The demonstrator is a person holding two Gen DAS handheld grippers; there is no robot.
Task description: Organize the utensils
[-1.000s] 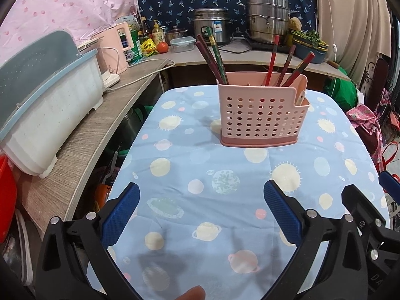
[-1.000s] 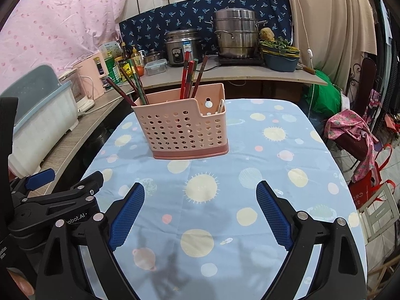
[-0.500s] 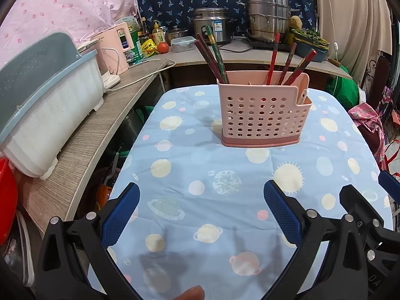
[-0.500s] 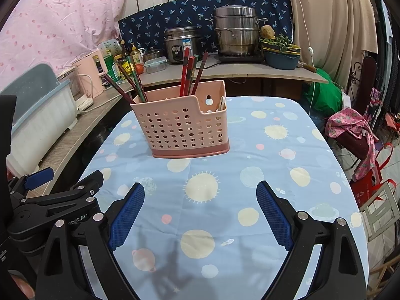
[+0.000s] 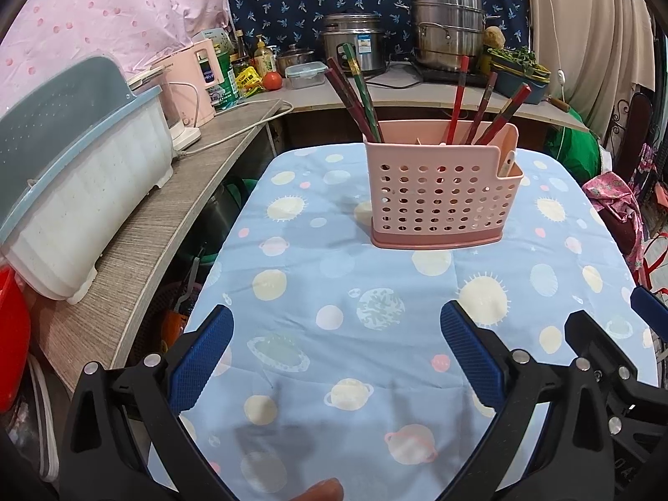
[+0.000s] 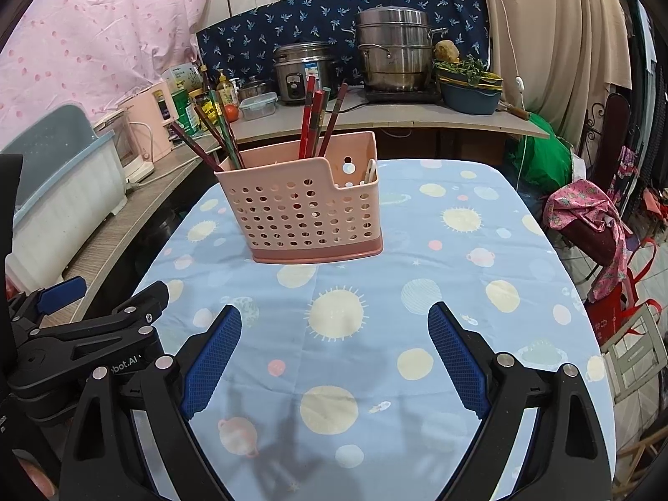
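You've got the basket sitting mid-table, chopsticks standing in it, counter to your left, pots behind.

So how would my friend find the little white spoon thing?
Look at the blue table with suns and planets; a pink basket stands in the middle. In its low corner pocket, a pale handle peeks out. It is short and whitish, while the chopsticks beside it are long, red and dark.
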